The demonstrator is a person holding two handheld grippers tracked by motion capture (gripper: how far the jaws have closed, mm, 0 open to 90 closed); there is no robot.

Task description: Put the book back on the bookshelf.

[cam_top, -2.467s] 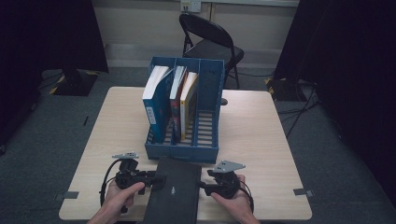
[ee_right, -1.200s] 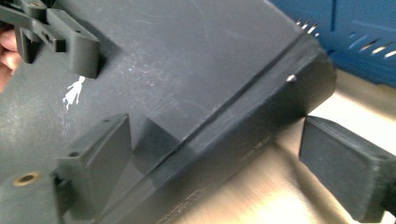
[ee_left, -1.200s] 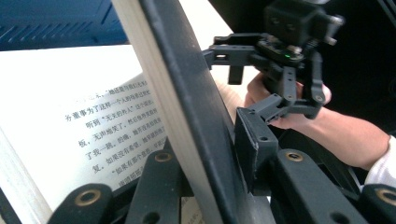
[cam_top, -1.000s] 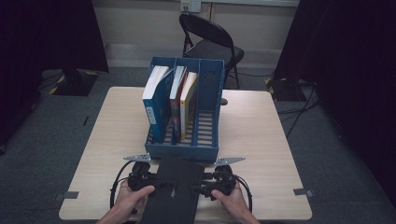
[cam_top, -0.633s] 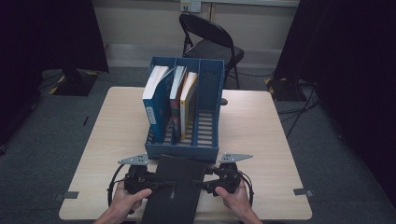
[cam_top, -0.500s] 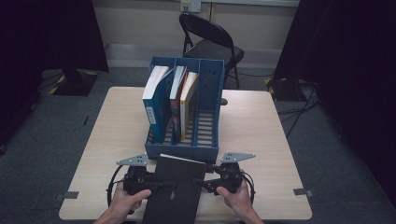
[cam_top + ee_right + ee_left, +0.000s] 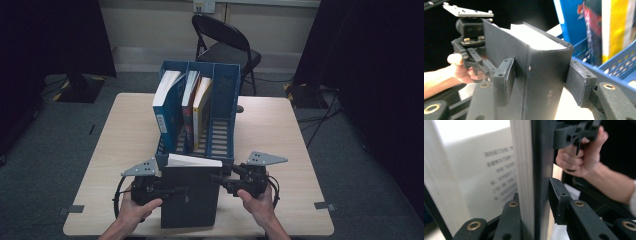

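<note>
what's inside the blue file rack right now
The rack holds three upright books: a blue one in the left slot and two more in the middle. The right slot looks empty, though the raised black book hides its front end.

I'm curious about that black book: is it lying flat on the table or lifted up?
Lifted and tilted. The black book has its far end raised, page edges showing, with the left gripper and right gripper clamping its sides.
</note>
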